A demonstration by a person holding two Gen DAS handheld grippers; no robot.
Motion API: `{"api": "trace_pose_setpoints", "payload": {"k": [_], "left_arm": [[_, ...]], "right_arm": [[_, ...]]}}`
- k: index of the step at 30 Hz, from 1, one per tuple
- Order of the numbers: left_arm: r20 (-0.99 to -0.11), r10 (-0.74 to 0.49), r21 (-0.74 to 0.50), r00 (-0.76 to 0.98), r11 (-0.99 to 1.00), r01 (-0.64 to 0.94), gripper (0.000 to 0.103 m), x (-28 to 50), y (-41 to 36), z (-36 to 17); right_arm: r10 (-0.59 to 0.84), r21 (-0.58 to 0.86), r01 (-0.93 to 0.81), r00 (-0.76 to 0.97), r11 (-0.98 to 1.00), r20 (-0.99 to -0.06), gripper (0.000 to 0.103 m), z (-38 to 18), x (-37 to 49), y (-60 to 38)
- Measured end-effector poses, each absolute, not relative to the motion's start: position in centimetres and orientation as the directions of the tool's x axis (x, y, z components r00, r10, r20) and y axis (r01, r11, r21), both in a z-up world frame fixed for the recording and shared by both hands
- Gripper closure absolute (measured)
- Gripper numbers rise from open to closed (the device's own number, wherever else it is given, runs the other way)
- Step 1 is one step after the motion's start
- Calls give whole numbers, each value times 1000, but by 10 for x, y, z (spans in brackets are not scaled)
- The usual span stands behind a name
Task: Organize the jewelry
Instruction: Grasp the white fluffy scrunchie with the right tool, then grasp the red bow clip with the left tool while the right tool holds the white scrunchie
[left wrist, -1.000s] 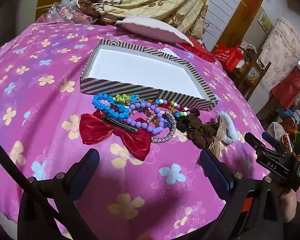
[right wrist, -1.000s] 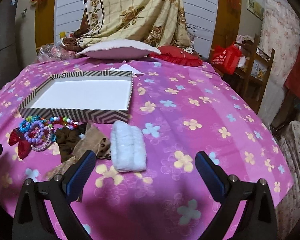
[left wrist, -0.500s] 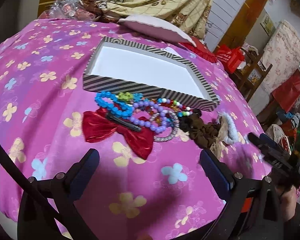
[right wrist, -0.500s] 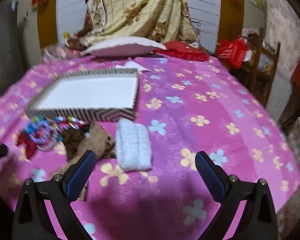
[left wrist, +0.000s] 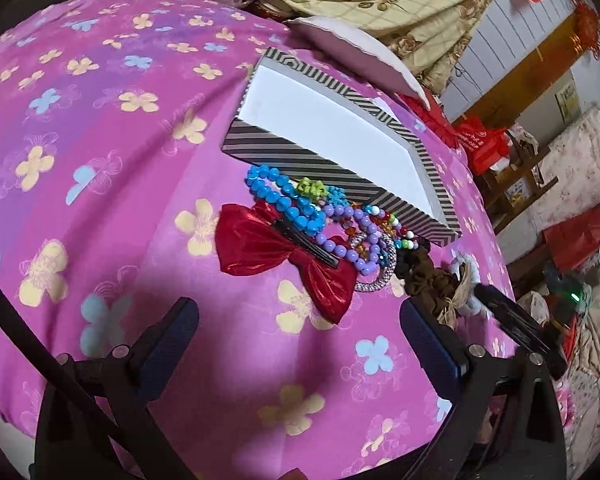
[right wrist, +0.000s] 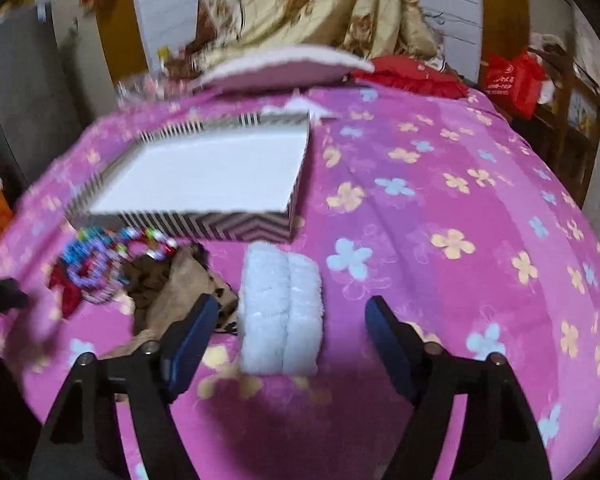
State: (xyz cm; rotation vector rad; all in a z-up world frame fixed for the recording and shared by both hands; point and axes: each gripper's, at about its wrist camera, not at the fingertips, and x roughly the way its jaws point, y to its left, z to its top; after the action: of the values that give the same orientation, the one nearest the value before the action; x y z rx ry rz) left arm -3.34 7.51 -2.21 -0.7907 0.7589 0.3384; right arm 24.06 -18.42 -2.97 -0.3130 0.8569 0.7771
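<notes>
Pink flowered cloth [left wrist: 100, 168] fills both my views, with the striped box [left wrist: 300, 152] lying open on it, its white inside bare. Just in front of the box's near wall sits the jewelry heap: a blue bead string [left wrist: 284, 200], a purple bead string [left wrist: 352, 236], a sparkly bangle [left wrist: 374, 286] and a small green piece [left wrist: 311, 189], all tangled and touching. A red bow [left wrist: 276, 252] lies against the heap on its near side, with a dark clip [left wrist: 308, 242] across it. Right of the beads I see a brown scrunchie [left wrist: 420, 276] and a tan fabric piece [right wrist: 180, 280] beside it.

My left gripper [left wrist: 300, 344] hovers over bare cloth near the bow, jaws spread wide and holding nothing. My right gripper [right wrist: 292, 340] hangs just above the fluffy white scrunchie [right wrist: 280, 308], which lies in front of the box's right corner; its near end sits between the wide-apart fingers [right wrist: 192, 336], and they grip nothing. Whether the pads touch the fluff I cannot tell, since that view is blurred. A pillow [right wrist: 284, 68] lies beyond the box
</notes>
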Motion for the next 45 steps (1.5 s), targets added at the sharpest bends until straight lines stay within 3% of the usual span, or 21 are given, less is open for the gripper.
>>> {"api": "trace_pose_setpoints", "payload": {"k": [2,4,10,11,12,22,27,32,35,43,44,45], "left_arm": [[-722,-6,-519,692,666,-536,38,-33,75,-23],[-720,-10,-526,694,660,-536,38,-34,77,-23],[-727,-21,-520,686,670,-530,38,-32,74,-24],[-729,-22,-517,684,673,-529,38,-31,74,-24],[-732,-25,-515,681,676,-528,38,-31,73,-25],[-758,-8,-464,653,710,-530,38,-20,67,-28],[-786,1,-424,618,727,-540,38,1,74,-31],[-830,130,-242,543,792,-560,38,19,76,-29],[-859,99,-212,502,825,-524,38,30,75,-39],[-878,187,-51,441,878,-475,38,59,65,-44],[-873,186,-63,451,874,-482,40,57,66,-44],[-869,190,-63,457,873,-483,55,55,67,-44]], "right_arm": [[466,64,-719,379,692,-799,44,-38,244,-179],[483,127,-699,339,704,-807,52,-43,251,-180],[561,269,-654,286,707,-777,54,-46,258,-196],[572,287,-648,281,705,-771,70,-46,258,-199],[588,317,-636,271,704,-762,71,-45,259,-203],[684,372,-624,384,687,-620,71,-6,239,-233],[667,367,-604,399,707,-629,71,-5,240,-235],[654,359,-603,385,713,-651,71,-10,240,-232],[656,356,-604,393,713,-645,71,-7,239,-233],[648,348,-603,395,718,-651,71,-8,240,-233],[645,348,-599,398,721,-652,71,-8,240,-234],[644,348,-596,400,724,-652,71,-9,240,-234]]}}
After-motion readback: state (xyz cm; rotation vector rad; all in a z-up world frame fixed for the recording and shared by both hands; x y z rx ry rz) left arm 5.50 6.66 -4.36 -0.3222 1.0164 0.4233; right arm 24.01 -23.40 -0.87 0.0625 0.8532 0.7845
